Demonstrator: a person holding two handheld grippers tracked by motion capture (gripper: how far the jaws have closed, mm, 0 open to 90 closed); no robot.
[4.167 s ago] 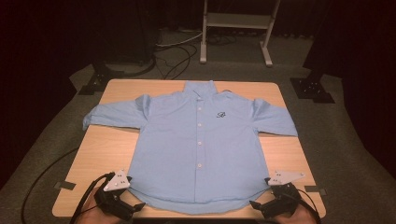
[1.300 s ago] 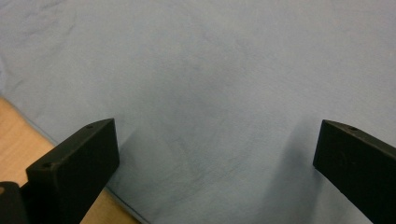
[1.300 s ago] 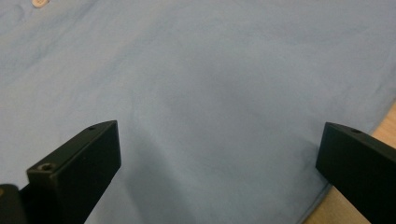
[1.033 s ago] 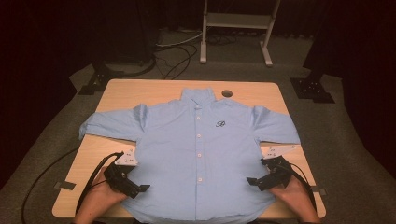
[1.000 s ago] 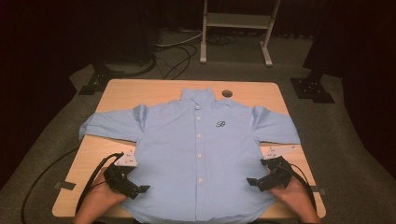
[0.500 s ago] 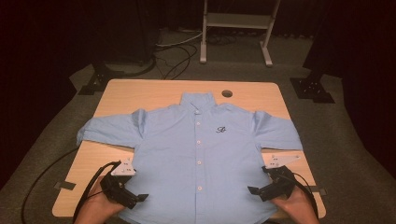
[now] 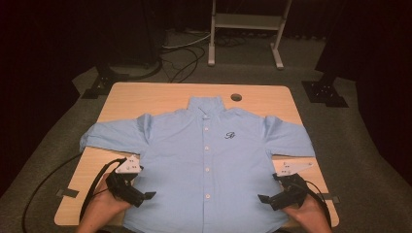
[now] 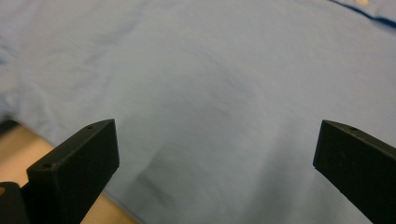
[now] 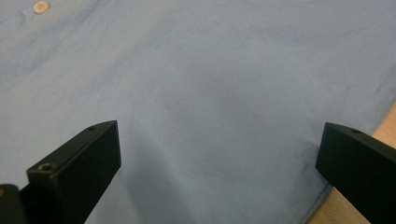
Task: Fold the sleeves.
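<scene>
Light blue shirt [image 7: 204, 160] spread flat, front up, on wooden desk [image 7: 145, 97], collar away from person, left tool [image 7: 145, 196] released over left hem side, right tool [image 7: 265, 199] released over right hem side.

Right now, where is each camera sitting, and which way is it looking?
High view: sits above the person's side, looking forward and down on the light wooden table and the light blue buttoned shirt; both forearms, the left gripper and the right gripper show.
Left gripper view: rides the left gripper, looking along its two black jaws, wide apart, at blue cloth.
Right gripper view: rides the right gripper, jaws wide apart, facing cloth with a white button.
All three views share the shirt.
</scene>
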